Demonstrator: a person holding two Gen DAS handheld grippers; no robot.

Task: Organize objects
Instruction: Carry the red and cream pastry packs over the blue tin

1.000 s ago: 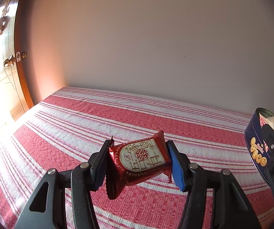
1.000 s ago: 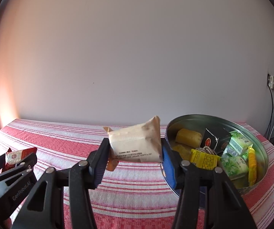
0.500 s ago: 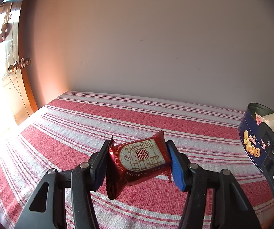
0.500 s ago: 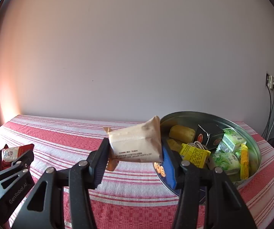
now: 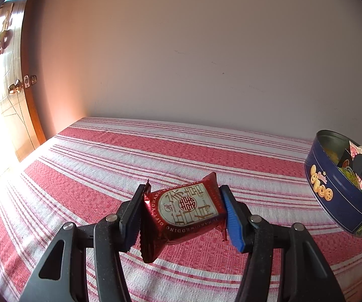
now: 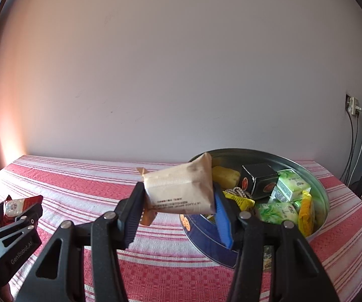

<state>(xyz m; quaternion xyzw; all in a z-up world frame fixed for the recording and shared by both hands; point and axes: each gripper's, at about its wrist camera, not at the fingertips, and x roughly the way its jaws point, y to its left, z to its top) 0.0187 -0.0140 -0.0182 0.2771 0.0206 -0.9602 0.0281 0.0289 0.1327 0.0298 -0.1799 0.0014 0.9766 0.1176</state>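
Each tool carries a snack, the right tool (image 6: 179, 201) clenched on a beige packet (image 6: 181, 191) and the left tool (image 5: 183, 212) on a red wedding-gift packet (image 5: 188, 207), probably bound for the blue cookie tin (image 6: 322, 201) at three o'clock, where each must release over its rim.

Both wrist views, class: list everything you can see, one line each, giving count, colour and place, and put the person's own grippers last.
Red snack packet: one, red foil with pale label, held above the cloth.
Beige snack packet: one, beige, held beside the tin's near rim.
Round tin: one, dark blue outside, silver inside, on the cloth at right.
Packets in tin: several, green and yellow, plus one black box.
Striped cloth: one, red and white, covers the surface.
Wall socket: one, white, right wall, cables hanging.
Door: one, wooden, far left.
Left gripper: black, shut on the red packet.
Right gripper: black, shut on the beige packet.
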